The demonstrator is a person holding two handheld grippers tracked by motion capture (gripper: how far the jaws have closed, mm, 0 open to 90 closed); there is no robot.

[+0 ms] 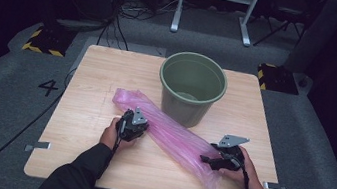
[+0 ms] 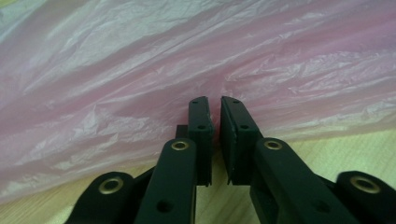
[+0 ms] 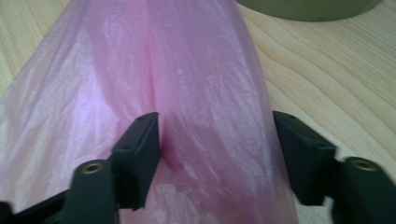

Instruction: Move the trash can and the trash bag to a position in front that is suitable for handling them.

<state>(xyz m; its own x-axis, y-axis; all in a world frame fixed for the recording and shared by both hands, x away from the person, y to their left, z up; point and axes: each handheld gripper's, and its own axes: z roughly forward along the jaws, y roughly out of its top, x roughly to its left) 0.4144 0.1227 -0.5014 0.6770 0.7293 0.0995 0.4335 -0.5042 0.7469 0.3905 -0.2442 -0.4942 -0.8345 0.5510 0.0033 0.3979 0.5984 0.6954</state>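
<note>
A translucent pink plastic bag, an olive-green bucket, a pale wood-grain table.

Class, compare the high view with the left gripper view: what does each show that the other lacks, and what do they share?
High view alone: the green bucket standing beyond the bag, the right claw at the bag's near end, the person's hands and the floor. Left gripper view alone: the left claw up close, its jaws nearly together with a thin gap, tips against the film. Both: the pink plastic bag lying on the wooden table.
</note>
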